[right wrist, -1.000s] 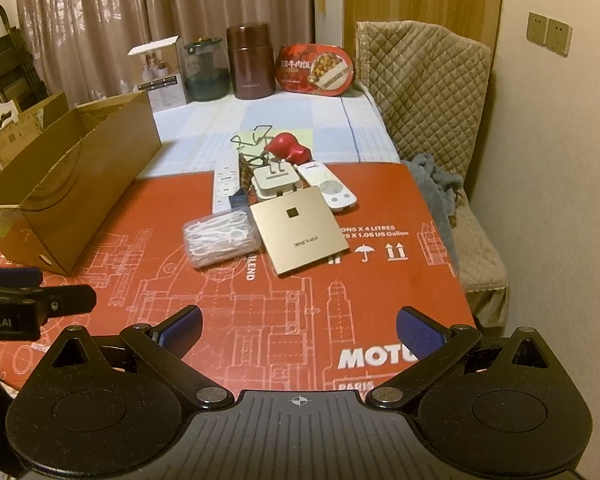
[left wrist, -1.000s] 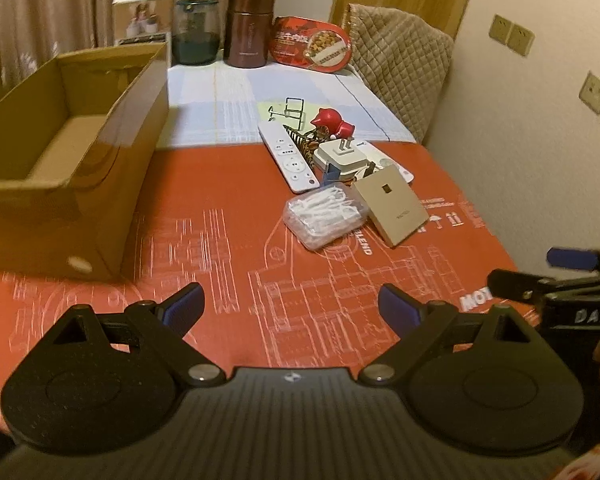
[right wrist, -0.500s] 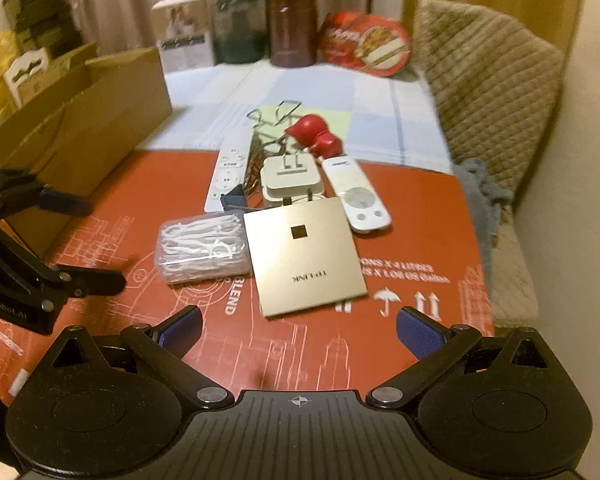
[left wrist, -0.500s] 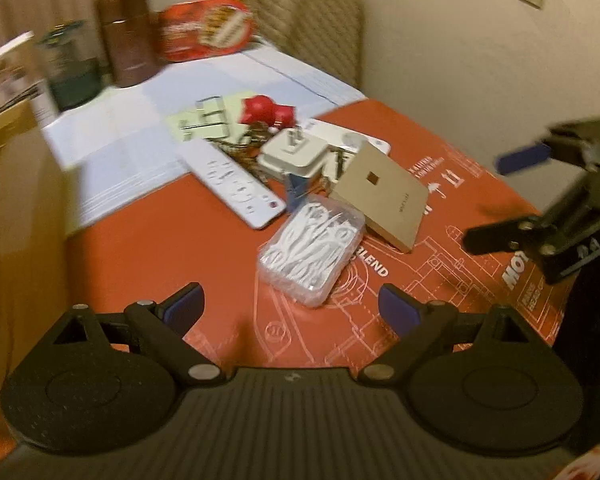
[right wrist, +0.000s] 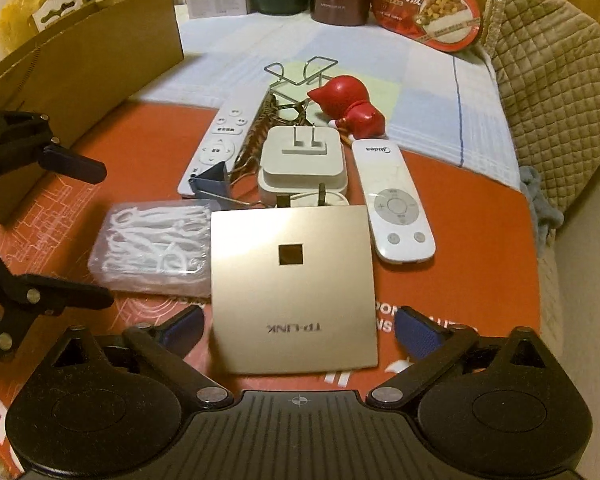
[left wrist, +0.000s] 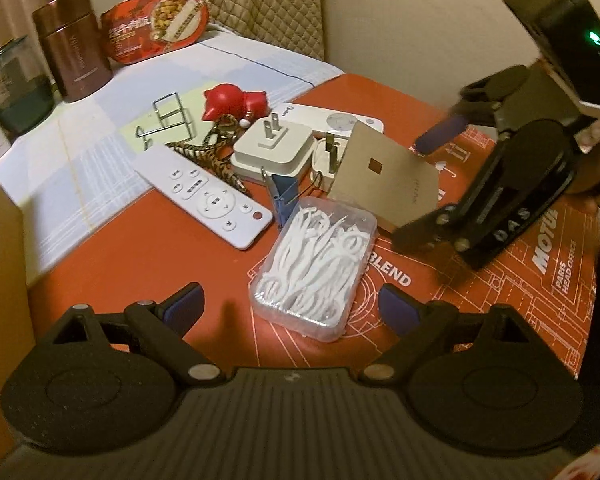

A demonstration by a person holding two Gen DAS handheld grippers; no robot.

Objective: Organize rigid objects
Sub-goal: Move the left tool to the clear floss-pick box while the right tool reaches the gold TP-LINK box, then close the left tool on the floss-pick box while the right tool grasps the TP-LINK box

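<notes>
Right wrist: gold router (right wrist: 292,288) logo end toward wide-open, closing, empty right gripper (right wrist: 300,330).

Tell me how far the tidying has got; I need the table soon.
Nothing looks sorted yet. The open right gripper, jaws just narrowing, straddles the gold square panel; the open left gripper faces the clear floss-pick box. Both white remotes remain outside the cardboard box.

"TP-LINK" on gold square panel (right wrist: 292,288); "Midea" on white remote (right wrist: 394,196); "MOTUL", "PARIS HEAD OFFICE" on red mat (left wrist: 556,256)
</notes>
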